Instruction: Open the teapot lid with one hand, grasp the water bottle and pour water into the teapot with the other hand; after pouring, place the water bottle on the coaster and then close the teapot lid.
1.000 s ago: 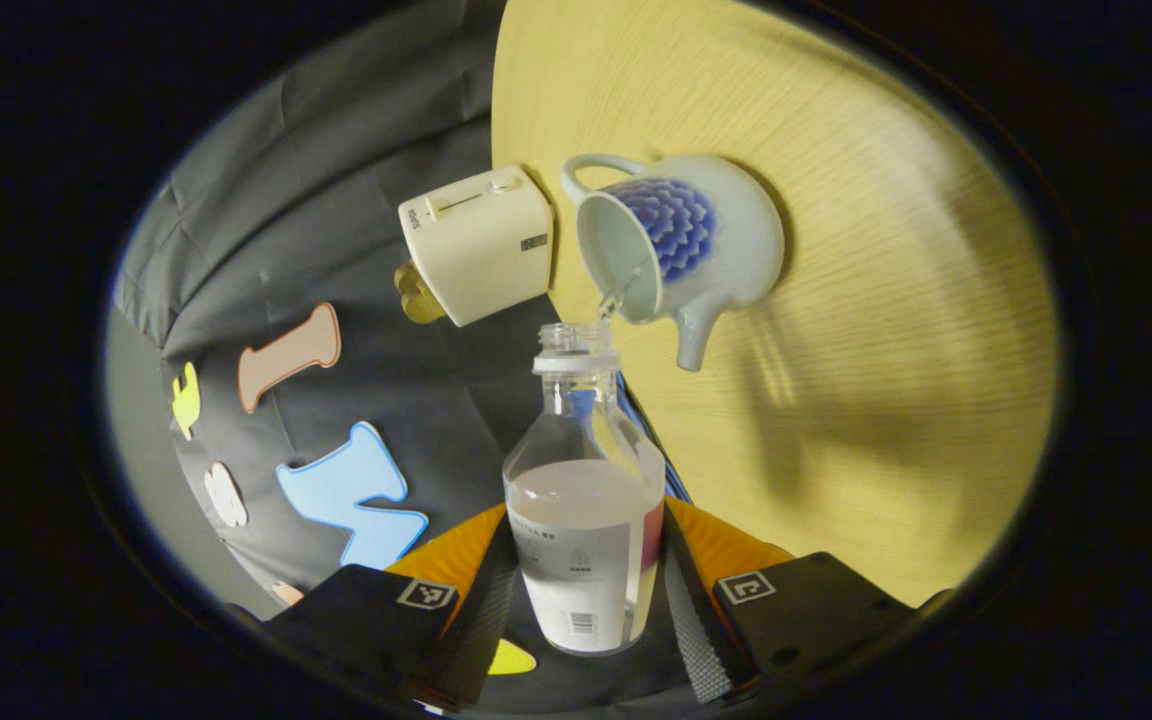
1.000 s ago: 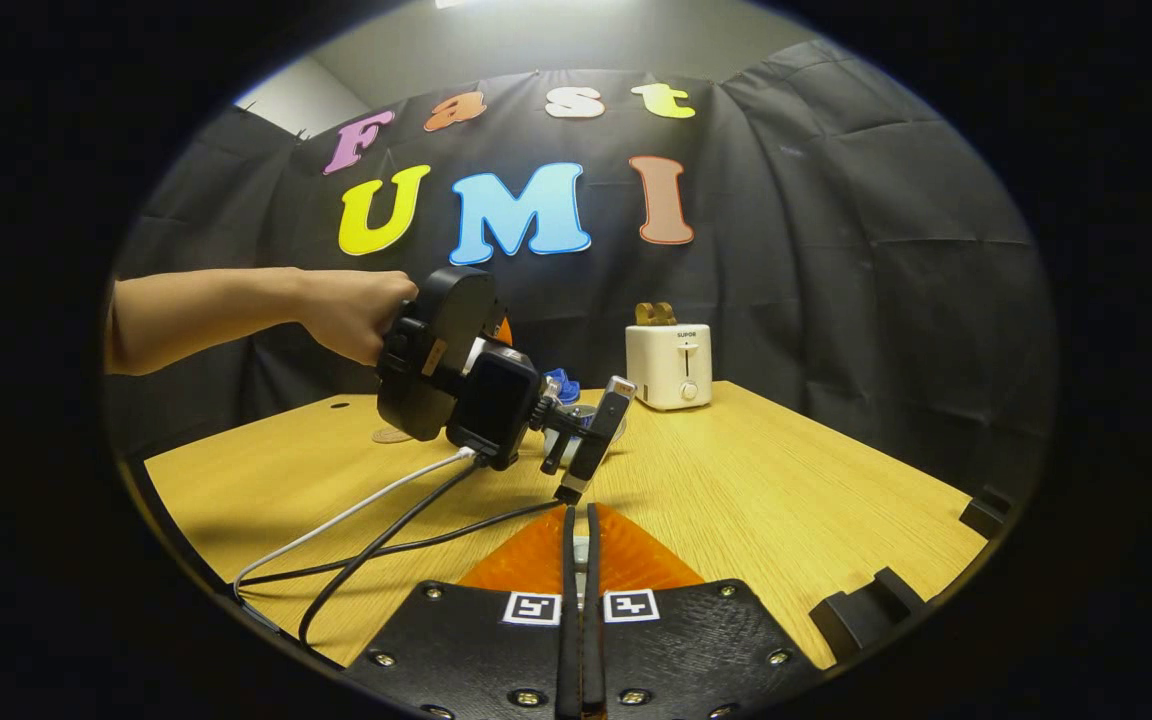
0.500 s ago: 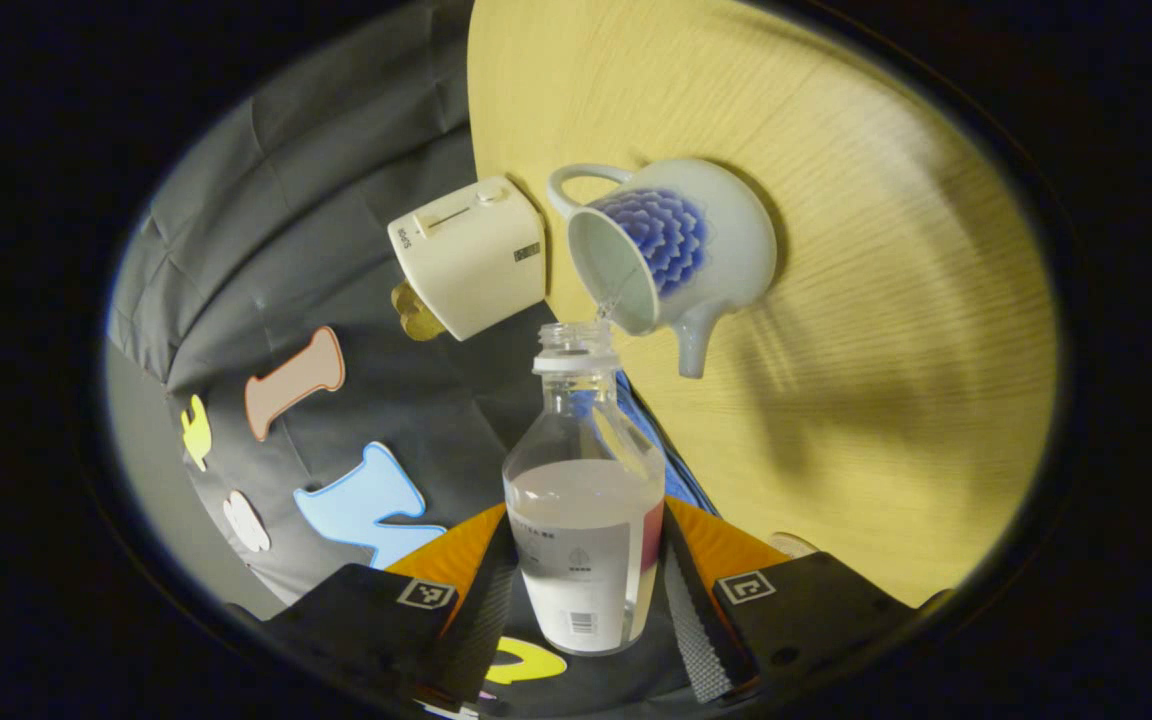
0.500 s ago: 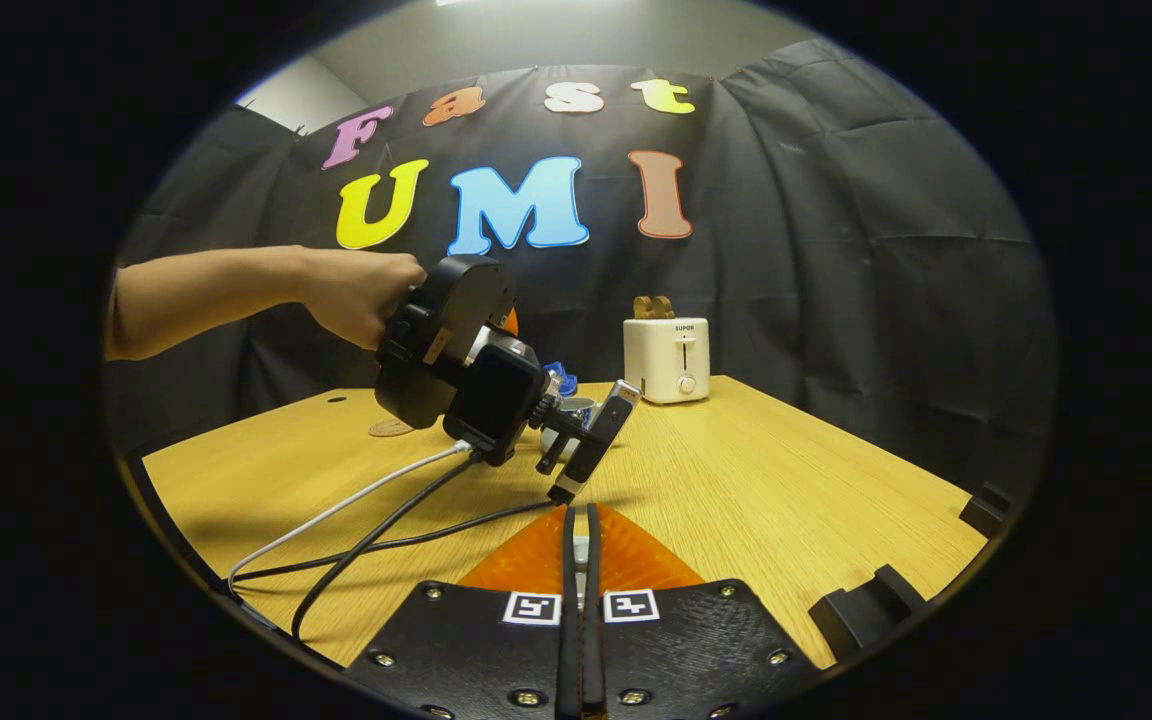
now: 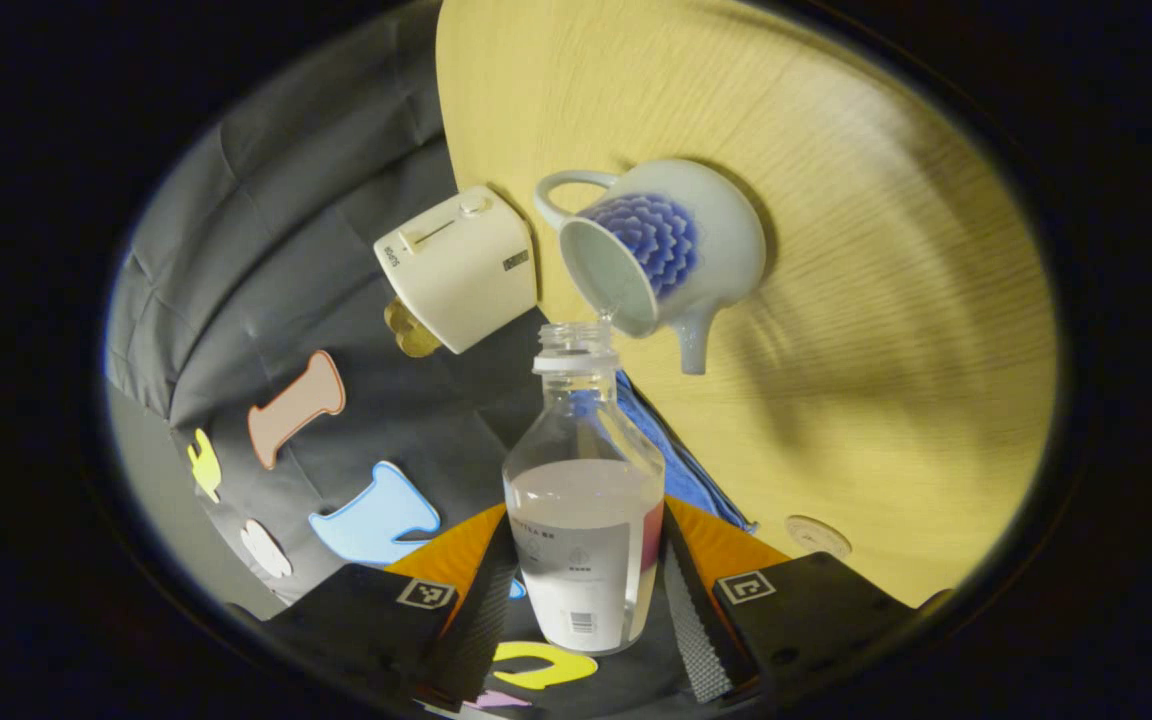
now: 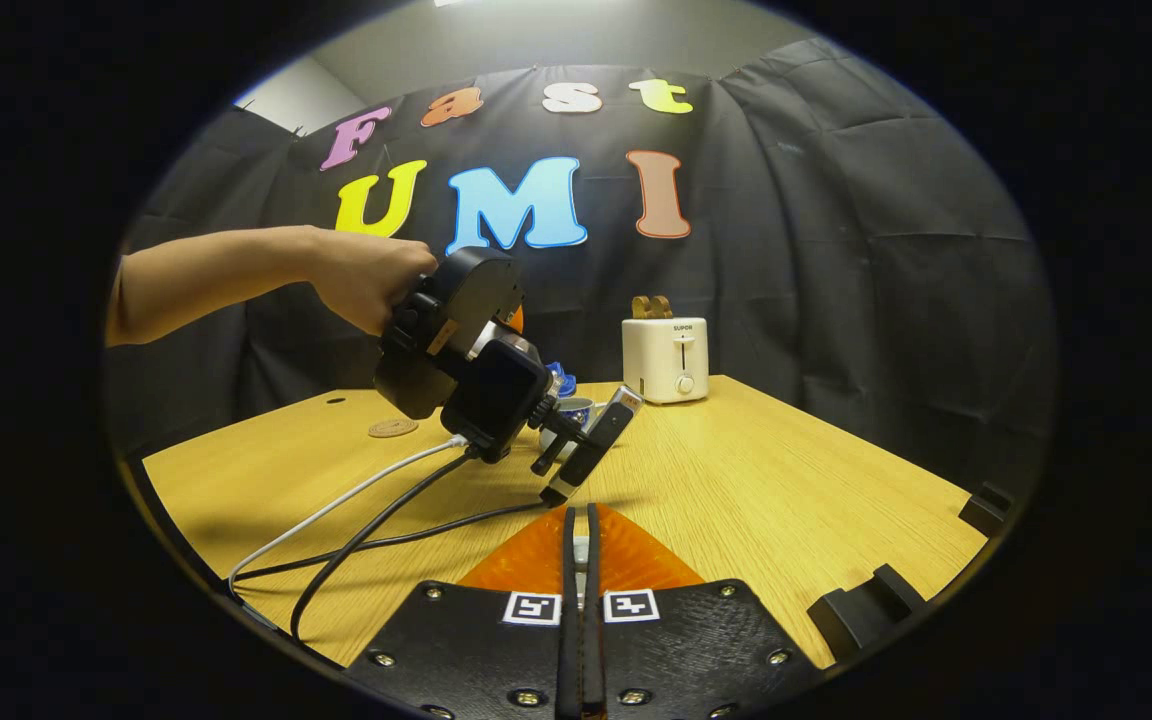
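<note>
Bottle: the clear plastic water bottle (image 5: pixel 584 520) is clamped between the left gripper (image 5: pixel 586 600) fingers.
Axis: its neck is aimed at the open mouth of the white, blue-flowered teapot (image 5: pixel 661 250).
Coaster: the round coaster (image 5: pixel 818 535) is seen near the left gripper.
Right gripper (image 6: pixel 580 560): the jaws are nearly closed on something small that cannot be identified.

Wooden table (image 6: pixel 756 480): teapot (image 5: pixel 666 250), toaster (image 6: pixel 665 359), coaster (image 6: pixel 393 428), possibly cloth (image 5: pixel 681 470).

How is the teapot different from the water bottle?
The teapot is white china with a blue flower; the water bottle is see-through with a paper label. The teapot stands on the table; the bottle is tilted, gripped by the left gripper. The teapot has a handle and spout; the bottle has neither. Both are uncovered on top.
</note>
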### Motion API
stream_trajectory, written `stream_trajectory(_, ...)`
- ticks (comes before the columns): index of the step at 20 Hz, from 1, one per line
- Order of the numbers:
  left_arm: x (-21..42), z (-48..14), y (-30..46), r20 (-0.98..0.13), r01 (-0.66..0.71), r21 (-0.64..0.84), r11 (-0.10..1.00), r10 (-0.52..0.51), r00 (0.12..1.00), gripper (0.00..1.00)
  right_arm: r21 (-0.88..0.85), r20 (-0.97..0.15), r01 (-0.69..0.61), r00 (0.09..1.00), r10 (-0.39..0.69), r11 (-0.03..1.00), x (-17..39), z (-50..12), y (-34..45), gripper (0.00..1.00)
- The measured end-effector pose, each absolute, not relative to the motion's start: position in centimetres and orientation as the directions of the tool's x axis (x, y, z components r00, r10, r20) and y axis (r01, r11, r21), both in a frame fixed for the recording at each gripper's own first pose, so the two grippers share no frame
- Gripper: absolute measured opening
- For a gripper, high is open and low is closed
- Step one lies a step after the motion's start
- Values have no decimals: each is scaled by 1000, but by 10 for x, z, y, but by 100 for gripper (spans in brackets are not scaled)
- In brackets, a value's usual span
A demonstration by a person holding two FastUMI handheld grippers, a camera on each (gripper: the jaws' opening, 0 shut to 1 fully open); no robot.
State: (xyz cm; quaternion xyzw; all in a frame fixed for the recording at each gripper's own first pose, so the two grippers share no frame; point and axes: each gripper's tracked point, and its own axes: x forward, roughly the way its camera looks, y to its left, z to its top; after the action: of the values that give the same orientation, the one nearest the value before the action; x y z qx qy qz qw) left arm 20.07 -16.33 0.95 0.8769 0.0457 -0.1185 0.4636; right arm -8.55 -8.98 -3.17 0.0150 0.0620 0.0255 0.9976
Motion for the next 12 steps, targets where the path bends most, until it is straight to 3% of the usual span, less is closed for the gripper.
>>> stream_trajectory(12, 200, 5, -163, -272, 210, 777, -593, -16, 962, 87, 32, -125, -45, 991, 48, 999, -86, -32, -92, 1)
